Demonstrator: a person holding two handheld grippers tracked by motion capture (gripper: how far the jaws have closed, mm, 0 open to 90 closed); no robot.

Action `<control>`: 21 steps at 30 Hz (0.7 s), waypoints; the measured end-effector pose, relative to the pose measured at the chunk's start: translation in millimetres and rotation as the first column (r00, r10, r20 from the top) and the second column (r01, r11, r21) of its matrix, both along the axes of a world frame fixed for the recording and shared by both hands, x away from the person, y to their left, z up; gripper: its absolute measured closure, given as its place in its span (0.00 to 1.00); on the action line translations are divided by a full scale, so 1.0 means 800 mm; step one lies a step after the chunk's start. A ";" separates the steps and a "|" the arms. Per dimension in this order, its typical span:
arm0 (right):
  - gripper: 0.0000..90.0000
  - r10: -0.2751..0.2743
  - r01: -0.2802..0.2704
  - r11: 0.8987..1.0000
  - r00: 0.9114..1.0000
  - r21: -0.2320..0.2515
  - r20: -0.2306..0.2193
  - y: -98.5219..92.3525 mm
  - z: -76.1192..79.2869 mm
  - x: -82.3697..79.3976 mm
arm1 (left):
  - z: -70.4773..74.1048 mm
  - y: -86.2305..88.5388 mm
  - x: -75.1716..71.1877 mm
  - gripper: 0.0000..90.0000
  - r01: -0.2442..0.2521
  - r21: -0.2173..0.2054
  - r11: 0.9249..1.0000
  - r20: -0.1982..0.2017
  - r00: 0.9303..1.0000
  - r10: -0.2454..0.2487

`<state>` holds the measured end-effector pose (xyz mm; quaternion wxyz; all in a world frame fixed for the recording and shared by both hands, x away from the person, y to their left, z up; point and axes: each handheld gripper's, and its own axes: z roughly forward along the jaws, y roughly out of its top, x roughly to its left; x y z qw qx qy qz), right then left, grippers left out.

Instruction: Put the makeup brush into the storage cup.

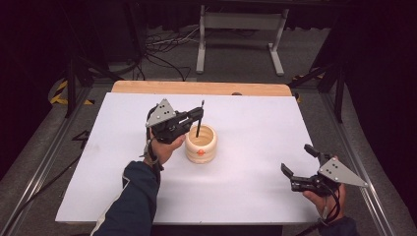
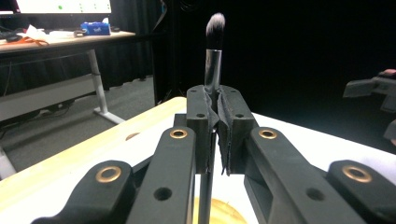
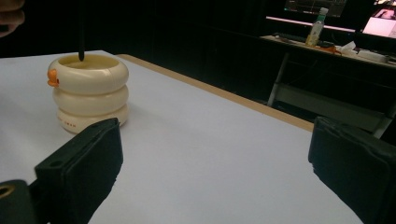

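Note:
A cream ribbed holder (image 1: pixel 201 143) with a small orange knob stands mid-table; the right gripper view shows the holder (image 3: pixel 88 91) at upper left. My left gripper (image 1: pixel 198 116) is shut on a thin black makeup brush (image 1: pixel 199 120), held upright with its lower end inside the holder's mouth. In the left gripper view the brush (image 2: pixel 213 56) rises between the closed pads, bristles up. My right gripper (image 1: pixel 297 160) rests open near the table's right front corner, nothing between its jaws, well apart from the holder.
The white table top (image 1: pixel 246 167) has a wooden strip (image 1: pixel 196 88) along its far edge. A metal desk frame (image 1: pixel 241 34) and cables lie on the floor beyond. A desk with monitors and a bottle (image 3: pixel 316 27) stands off to the side.

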<state>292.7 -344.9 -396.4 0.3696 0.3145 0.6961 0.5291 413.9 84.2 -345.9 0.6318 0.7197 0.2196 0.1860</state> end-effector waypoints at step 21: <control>0.06 0.015 -0.017 0.997 1.000 -0.078 -0.027 0.009 -0.005 0.002 | -0.046 -0.016 0.022 0.93 -0.005 0.014 1.000 -0.067 0.998 0.006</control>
